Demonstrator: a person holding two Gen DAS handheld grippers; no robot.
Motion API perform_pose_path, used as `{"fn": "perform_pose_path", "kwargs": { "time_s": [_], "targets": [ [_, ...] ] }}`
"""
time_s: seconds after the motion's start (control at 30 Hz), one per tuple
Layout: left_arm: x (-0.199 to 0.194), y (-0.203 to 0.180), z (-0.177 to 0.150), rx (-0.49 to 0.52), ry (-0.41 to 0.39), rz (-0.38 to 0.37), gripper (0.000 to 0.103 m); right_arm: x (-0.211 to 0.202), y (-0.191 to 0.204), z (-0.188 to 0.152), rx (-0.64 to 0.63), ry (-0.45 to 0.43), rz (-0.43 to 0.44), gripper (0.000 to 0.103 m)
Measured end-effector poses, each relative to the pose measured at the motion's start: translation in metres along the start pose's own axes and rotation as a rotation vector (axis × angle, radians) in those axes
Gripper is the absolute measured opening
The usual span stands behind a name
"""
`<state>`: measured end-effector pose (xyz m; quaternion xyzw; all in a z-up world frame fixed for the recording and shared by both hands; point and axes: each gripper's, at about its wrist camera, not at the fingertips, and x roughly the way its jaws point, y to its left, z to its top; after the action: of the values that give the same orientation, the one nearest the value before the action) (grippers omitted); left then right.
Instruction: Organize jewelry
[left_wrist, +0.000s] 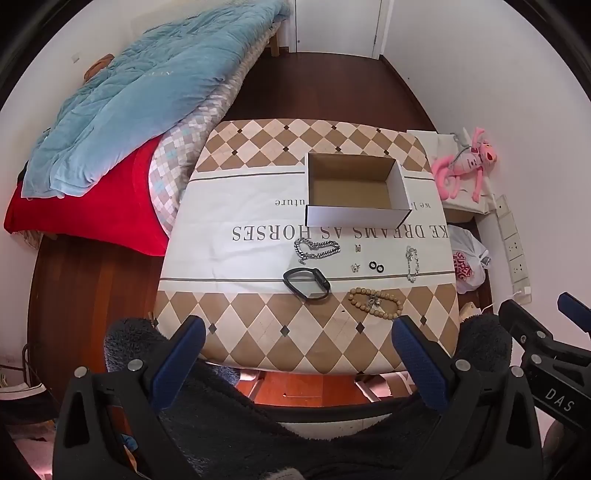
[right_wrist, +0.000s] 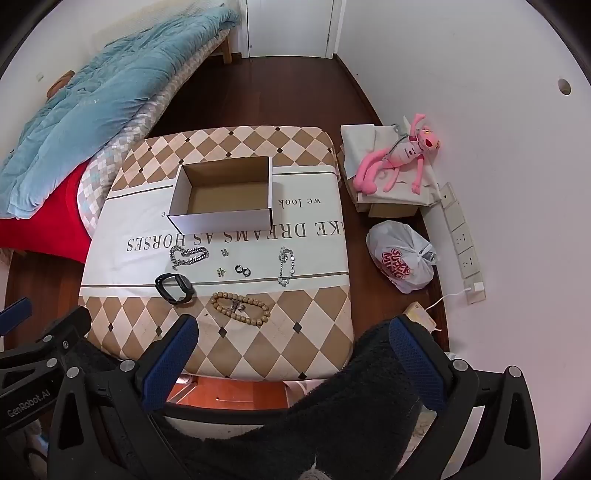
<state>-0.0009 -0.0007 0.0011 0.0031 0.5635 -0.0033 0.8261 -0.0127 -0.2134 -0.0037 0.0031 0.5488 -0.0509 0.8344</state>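
Observation:
An empty white cardboard box (left_wrist: 354, 218) (right_wrist: 221, 218) stands on the checked tablecloth (left_wrist: 258, 325) (right_wrist: 303, 332). In front of it lie a thick silver chain (left_wrist: 316, 248) (right_wrist: 188, 255), a thin silver bracelet (left_wrist: 412, 263) (right_wrist: 286, 266), a black watch band (left_wrist: 306, 282) (right_wrist: 175, 288), a wooden bead bracelet (left_wrist: 376, 301) (right_wrist: 240, 308), two black rings (left_wrist: 376, 266) (right_wrist: 243, 271) and small earrings (left_wrist: 355, 267) (right_wrist: 221, 272). My left gripper (left_wrist: 299, 354) is open and empty above the table's near edge. My right gripper (right_wrist: 295, 350) is open and empty, also at the near edge.
A bed with a blue quilt (left_wrist: 147, 85) and red blanket (left_wrist: 92, 206) stands left of the table. A pink plush toy (right_wrist: 399, 155), a white plastic bag (right_wrist: 402, 258) and a power strip (right_wrist: 461, 236) lie on the floor to the right.

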Motion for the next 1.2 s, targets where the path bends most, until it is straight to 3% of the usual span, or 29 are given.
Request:
{"fn": "perform_pose_path", "kwargs": {
  "time_s": [1.2],
  "targets": [
    [-0.0051,0.0083,0.005,0.003,0.0,-0.009,0.103,-0.002,-0.0003,0.0025,-0.005,-0.007,-0.013,0.103]
  ]
}}
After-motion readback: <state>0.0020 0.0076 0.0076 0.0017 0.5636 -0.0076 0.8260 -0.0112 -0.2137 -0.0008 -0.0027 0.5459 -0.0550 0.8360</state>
